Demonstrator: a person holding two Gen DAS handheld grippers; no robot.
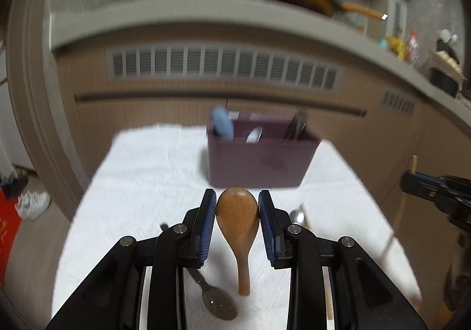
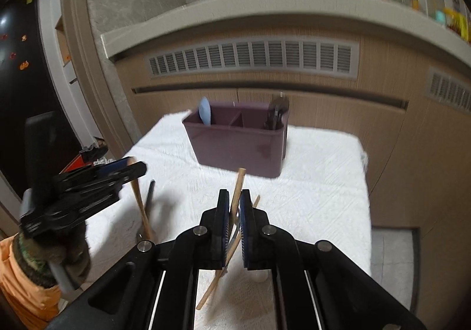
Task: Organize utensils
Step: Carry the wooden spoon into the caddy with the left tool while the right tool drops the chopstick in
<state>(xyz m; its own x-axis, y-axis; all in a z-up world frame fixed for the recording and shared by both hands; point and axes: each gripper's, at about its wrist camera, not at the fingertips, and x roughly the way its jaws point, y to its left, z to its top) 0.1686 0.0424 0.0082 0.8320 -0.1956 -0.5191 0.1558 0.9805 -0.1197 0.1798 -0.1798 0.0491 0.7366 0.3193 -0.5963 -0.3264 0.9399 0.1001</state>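
My left gripper (image 1: 238,200) is shut on the bowl of a wooden spoon (image 1: 238,221), whose handle hangs down above the white cloth (image 1: 153,171). It also shows at the left of the right wrist view (image 2: 129,168). My right gripper (image 2: 234,197) is shut on a wooden chopstick (image 2: 239,182) that sticks up past the fingertips. A maroon utensil caddy (image 1: 259,159) stands at the far side of the cloth (image 2: 309,182), also in the right wrist view (image 2: 238,147). It holds a blue spoon (image 2: 205,115) on the left and dark utensils (image 2: 276,116) on the right.
A dark metal spoon (image 1: 217,303) lies on the cloth under my left gripper, and another metal spoon (image 1: 297,216) lies to its right. A dark-handled utensil (image 2: 150,194) and a second chopstick (image 2: 217,280) lie on the cloth. A wood cabinet (image 1: 176,112) with vents stands behind.
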